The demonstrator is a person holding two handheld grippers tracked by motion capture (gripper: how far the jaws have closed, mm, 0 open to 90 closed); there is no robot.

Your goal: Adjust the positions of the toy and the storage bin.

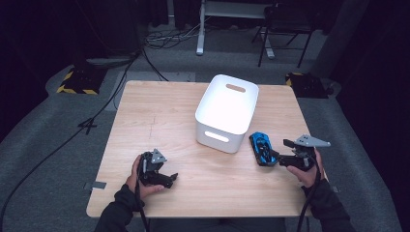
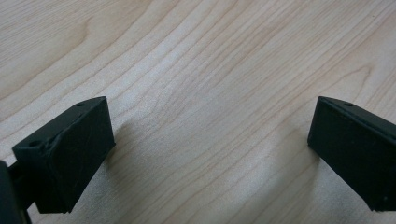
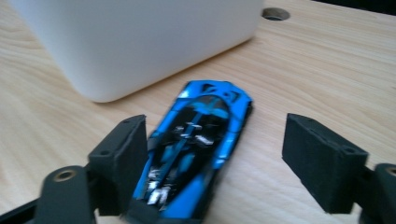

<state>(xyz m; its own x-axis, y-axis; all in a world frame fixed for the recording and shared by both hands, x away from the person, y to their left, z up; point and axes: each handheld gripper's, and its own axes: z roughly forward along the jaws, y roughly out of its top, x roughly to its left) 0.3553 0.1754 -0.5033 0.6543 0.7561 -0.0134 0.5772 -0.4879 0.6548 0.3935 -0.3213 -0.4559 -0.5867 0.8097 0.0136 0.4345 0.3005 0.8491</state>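
Right hand-held gripper [image 3: 215, 161] has its jaws spread wide around the blue toy car [image 3: 196, 158], nothing clamped, with the car flat on the tabletop [image 1: 159, 121] at about four o'clock from the white bin [image 1: 226, 112]. The risk looks like this: the car sits hard against one pad, so closing could skew or roll it away. Left hand-held gripper [image 2: 205, 154] rests wide open, empty.
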